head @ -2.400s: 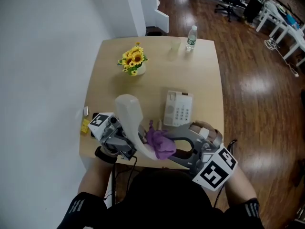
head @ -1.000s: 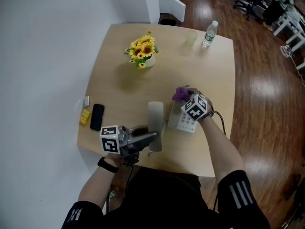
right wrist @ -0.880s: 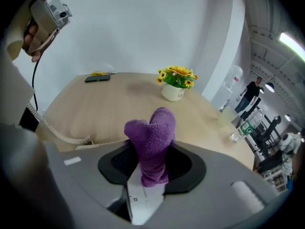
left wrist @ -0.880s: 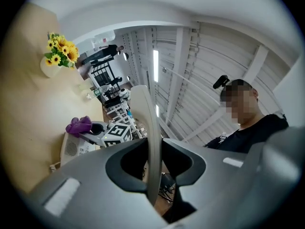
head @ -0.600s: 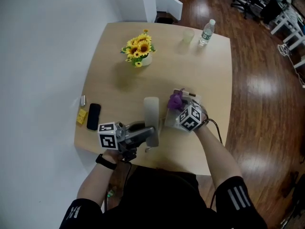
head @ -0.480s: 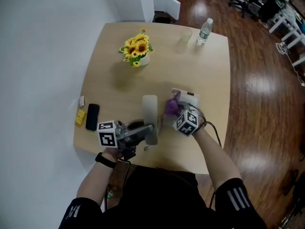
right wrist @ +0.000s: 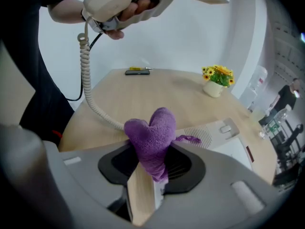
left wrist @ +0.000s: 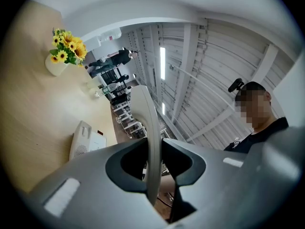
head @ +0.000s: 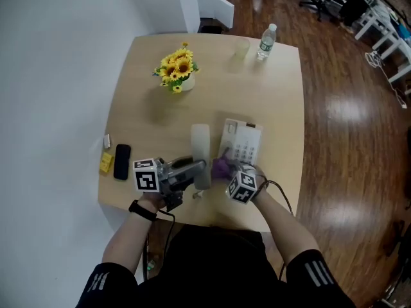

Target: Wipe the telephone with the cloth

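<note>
The beige telephone base (head: 241, 144) lies on the table (head: 141, 108) with its keypad up. Its handset (head: 200, 147) is off the base, held just to the left with my left gripper (head: 191, 169) shut on its near end. In the left gripper view the handset (left wrist: 149, 137) stands edge-on between the jaws. My right gripper (head: 225, 172) is shut on a bunched purple cloth (head: 221, 167) at the base's near left corner. In the right gripper view the cloth (right wrist: 152, 135) sticks up between the jaws, with the base (right wrist: 224, 130) behind it and the coiled cord (right wrist: 88, 80) hanging from the handset (right wrist: 112, 1).
A vase of sunflowers (head: 174, 70) stands at the back left. A water bottle (head: 264, 40) and a clear cup (head: 241, 47) are at the far edge. A black mobile phone (head: 121, 162) and a small yellow item (head: 106, 163) lie by the left edge.
My right gripper has drawn the purple cloth from the far end of the telephone base back toward me to its near left corner. The left gripper still holds the handset beside the base.
</note>
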Tool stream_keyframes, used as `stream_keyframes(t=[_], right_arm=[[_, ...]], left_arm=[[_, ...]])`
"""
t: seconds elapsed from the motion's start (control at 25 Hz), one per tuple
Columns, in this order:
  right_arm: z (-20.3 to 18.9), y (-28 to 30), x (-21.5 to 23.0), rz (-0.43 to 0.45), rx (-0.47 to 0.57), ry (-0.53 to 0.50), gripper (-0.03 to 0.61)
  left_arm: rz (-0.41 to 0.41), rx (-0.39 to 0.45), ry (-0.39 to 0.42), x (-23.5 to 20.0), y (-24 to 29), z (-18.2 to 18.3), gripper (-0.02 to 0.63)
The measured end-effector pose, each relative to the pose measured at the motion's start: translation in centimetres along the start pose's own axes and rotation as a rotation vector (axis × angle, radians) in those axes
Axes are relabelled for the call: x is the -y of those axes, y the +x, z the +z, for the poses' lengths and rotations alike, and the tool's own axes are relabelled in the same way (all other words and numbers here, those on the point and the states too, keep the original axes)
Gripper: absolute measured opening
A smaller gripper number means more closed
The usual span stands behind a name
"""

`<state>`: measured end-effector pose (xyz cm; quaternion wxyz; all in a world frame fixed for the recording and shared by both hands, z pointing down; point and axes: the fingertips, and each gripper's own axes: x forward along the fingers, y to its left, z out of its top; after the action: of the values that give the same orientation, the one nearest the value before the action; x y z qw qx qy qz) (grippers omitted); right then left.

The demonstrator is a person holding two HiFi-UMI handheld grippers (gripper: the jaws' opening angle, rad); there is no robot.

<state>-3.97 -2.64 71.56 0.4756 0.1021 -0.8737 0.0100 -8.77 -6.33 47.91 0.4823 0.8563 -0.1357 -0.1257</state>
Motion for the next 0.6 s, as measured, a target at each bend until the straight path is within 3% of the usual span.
stream_keyframes(t=[0.16,0.28,0.44,0.6], right_arm=[[0.6,-1.7,-1.2,0.072,0.070,0.059,0.155],[1.0,-4.7,-0.9,0.044,0.152,0.148,0.156],[0.5,-10.0,0.0,0.006,0.307,0.375,0.158],[-0.9,-13.6,0.9,-0.066,0.366,0.485,0.160]], left_arm=[[0.007,0.003,-0.004,-1.2,0.7,0.7,0.089],[0.018,-0.002,-0.008,-2.3,1.1,1.0,0.089],[0.028,-0.025,-0.037,-5.3,2.8,0.7,0.089],[0.029,-0.094,-0.098,-8.7,4.8,-0.9,0.089]])
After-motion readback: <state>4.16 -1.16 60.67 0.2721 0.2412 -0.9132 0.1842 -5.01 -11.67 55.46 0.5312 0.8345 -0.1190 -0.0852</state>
